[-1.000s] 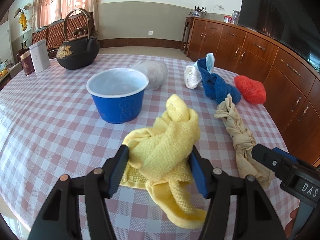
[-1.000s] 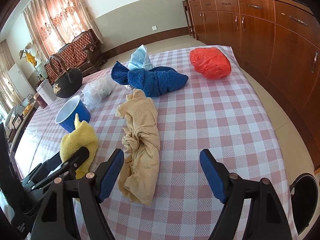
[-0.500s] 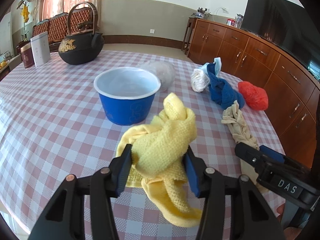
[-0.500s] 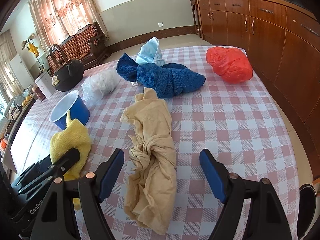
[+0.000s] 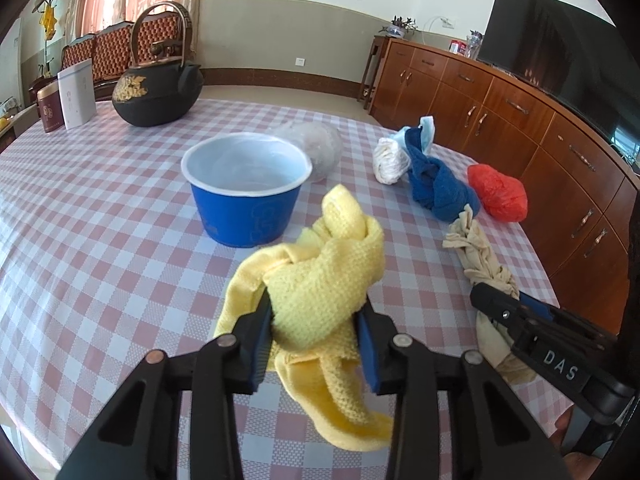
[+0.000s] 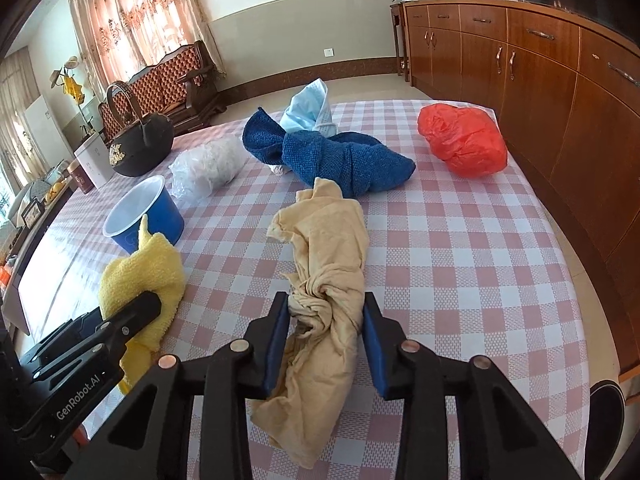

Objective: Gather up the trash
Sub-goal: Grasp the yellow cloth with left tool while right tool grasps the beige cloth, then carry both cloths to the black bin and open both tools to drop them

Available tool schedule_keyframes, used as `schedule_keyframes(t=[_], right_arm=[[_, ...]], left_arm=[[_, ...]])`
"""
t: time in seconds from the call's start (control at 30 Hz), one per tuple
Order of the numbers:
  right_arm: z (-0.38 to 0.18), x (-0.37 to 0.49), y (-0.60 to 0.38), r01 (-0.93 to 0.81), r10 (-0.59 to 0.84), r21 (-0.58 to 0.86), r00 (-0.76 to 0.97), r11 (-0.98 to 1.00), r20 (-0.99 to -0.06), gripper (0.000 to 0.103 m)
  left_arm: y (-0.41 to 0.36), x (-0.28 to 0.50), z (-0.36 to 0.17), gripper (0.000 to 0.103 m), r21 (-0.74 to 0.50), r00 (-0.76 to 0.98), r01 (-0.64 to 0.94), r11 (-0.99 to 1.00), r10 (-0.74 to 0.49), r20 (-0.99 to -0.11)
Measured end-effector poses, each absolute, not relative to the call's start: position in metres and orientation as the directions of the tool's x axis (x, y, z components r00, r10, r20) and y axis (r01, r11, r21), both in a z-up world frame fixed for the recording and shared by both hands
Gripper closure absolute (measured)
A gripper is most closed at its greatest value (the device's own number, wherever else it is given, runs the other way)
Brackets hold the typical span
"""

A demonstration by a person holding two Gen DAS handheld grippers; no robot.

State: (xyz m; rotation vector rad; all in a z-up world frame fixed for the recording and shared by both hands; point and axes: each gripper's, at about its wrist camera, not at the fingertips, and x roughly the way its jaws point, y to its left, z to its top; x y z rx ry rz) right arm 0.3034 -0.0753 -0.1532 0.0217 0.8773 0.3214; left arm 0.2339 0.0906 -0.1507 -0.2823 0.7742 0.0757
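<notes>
My left gripper [image 5: 316,320] is shut on a knotted yellow cloth [image 5: 324,276], which droops onto the checked tablecloth; it also shows in the right wrist view [image 6: 140,276]. My right gripper [image 6: 326,320] is shut on a knotted tan cloth [image 6: 328,248] that lies lengthwise on the table, seen too in the left wrist view [image 5: 476,252]. A blue tub with a white rim [image 5: 246,188] stands just beyond the yellow cloth, open side up.
A knotted blue towel [image 6: 340,156], a red plastic bag [image 6: 464,140], a pale blue mask [image 6: 308,108], a white wad [image 5: 388,160] and a clear plastic wad [image 6: 208,168] lie farther back. A black teapot [image 5: 156,88] and boxes stand far left. Wooden cabinets [image 6: 560,80] line the right.
Both grippers have closed: the left jaws tightened onto the yellow cloth, and the right gripper moved forward over the tan cloth and shut on its knot.
</notes>
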Motion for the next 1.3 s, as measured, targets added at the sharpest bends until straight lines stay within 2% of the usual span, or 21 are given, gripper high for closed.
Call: schedule_keyframes(t=[0.63, 1.0, 1.3], right_arm=[[-0.121, 0.238, -0.156, -0.184, 0.302, 0.241, 0.634, 0.953, -0.712, 0.067], [-0.109, 0.191, -0.269, 0.019, 0.167, 0.25, 0.691, 0.968, -0.703, 0.067], [-0.118, 0.148, -0.375, 0.232, 0.031, 0.262, 0.691, 0.937, -0.722, 0.067]], left_arm=[[0.044, 0.199, -0.117, 0.065, -0.23, 0.749, -0.054, 0.972, -0.113, -0.653], [-0.057, 0.196, -0.104, 0.065, -0.247, 0.707, 0.176, 0.953, -0.297, -0.642], [-0.168, 0.192, -0.105, 0.065, -0.278, 0.593, 0.39, 0.878, -0.47, -0.654]])
